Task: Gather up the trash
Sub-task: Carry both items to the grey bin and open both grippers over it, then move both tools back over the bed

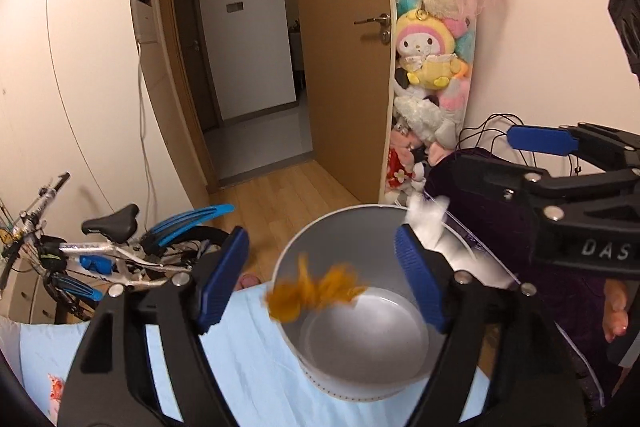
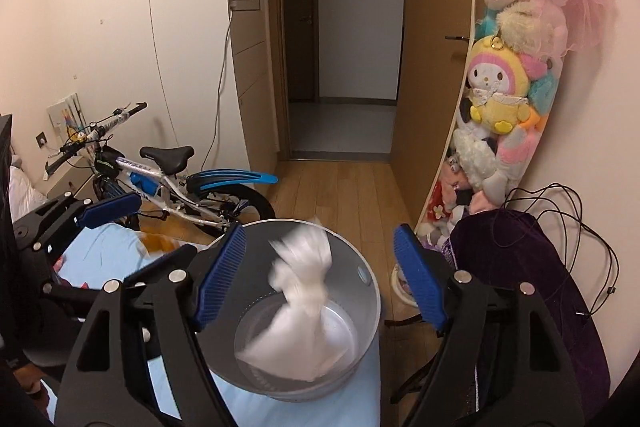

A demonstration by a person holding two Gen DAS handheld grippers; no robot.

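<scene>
A grey round trash bin [image 1: 340, 227] [image 2: 360, 263] stands at the edge of the light blue bed [image 1: 248, 359]. My left gripper [image 1: 324, 279] is open above the bin; a blurred orange scrap [image 1: 308, 293] hangs in the air between its fingers, over the bin's near rim. My right gripper [image 2: 320, 279] is open above the bin; a blurred white crumpled tissue [image 2: 304, 291] is in the air inside the bin mouth, touching neither finger. The tissue shows at the bin's far rim in the left wrist view [image 1: 428, 223]. The orange scrap appears at the left in the right wrist view [image 2: 158, 241].
A child's bicycle [image 2: 168, 179] leans by the left wall. A sack of plush toys [image 2: 508, 99] hangs by the open door [image 1: 340, 47]. A dark purple cloth [image 2: 532, 275] with black cables lies to the right. Wooden floor [image 2: 340, 187] leads to the hallway.
</scene>
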